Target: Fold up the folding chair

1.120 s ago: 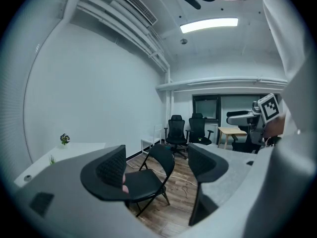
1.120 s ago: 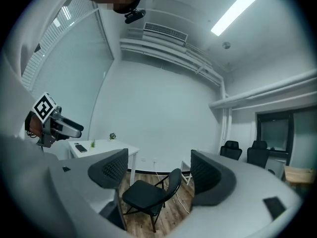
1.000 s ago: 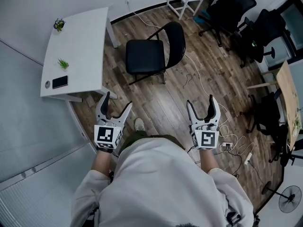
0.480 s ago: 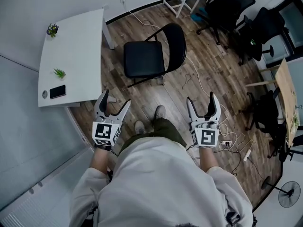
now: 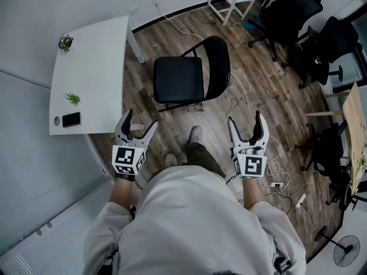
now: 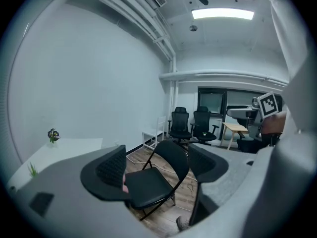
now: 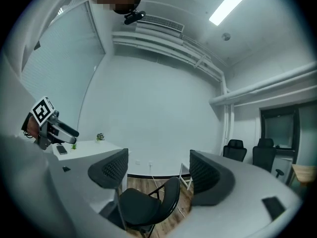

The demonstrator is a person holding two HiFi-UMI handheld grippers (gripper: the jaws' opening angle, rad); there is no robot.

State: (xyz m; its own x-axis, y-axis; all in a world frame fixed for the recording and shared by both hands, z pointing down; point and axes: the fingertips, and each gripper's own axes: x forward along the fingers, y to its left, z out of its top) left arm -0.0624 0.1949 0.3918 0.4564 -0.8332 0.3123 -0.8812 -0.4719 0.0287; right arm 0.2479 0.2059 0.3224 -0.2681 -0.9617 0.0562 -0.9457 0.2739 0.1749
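Both of our tools are empty. The left gripper [image 5: 141, 121] has its jaws spread wide with only air between them, and the right gripper [image 5: 245, 119] is just as wide. We hold them side by side at waist height, pointing toward the far side of the room.

The folding chair [image 5: 179, 80] stands unfolded on the wooden floor [image 5: 269, 96], beyond both grippers and apart from them. Its seat [image 5: 172, 79] faces left toward the white table [image 5: 92, 62], and its backrest [image 5: 219, 56] is on the right.

We judge the chair to be stiff, with a thin metal tube frame and padded black panels, and moderately heavy rather than delicate. The smooth tubes may slip in the jaws, and the hinges could pinch. The top of the backrest looks right for one gripper. The seat's left edge suits the other, to tip the seat up toward the back.

Compared with a second ago, one leg has stepped forward, so a shoe [image 5: 195, 134] now shows between the grippers. The chair sits a little nearer to us. The jaws are as wide as before.
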